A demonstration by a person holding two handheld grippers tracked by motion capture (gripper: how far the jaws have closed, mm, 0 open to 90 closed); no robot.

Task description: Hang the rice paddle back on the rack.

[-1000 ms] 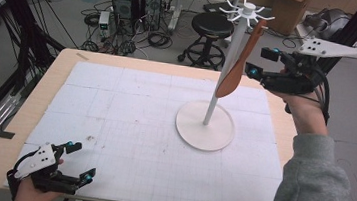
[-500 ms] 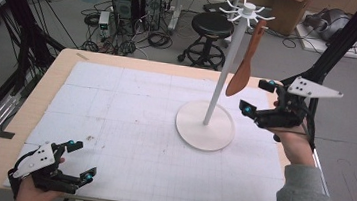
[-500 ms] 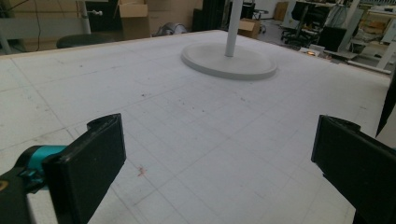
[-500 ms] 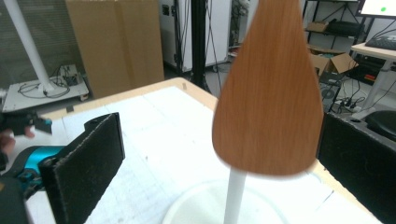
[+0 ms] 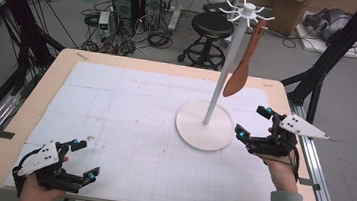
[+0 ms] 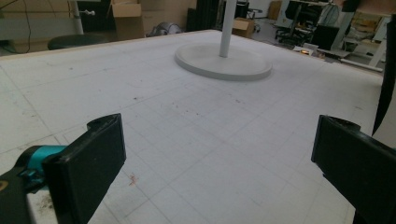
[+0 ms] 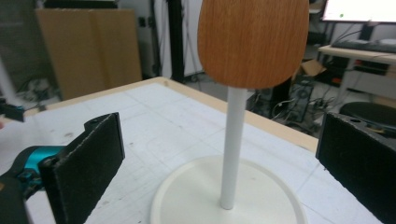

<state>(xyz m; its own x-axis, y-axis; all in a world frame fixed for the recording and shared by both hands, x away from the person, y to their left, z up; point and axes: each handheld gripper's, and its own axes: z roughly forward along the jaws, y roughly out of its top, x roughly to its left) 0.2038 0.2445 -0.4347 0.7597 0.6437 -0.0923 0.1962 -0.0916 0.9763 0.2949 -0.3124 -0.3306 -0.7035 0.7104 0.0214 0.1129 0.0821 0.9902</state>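
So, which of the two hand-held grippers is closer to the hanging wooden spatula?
The right gripper, beside the white stand's round base; the left gripper sits at the table's near corner.

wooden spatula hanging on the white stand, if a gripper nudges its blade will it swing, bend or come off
The wooden spatula hangs by its handle end from one hook, blade down and free, so a nudge would probably set it swinging. It looks like solid wood, so likely stiff, not floppy. The white stand has a wide round base but a tall thin pole, so a hard push up high might rock it.

Open mat (image 5: 128,125) everywhere (bar the stand (image 5: 203,131) and hanging spatula (image 5: 243,67))
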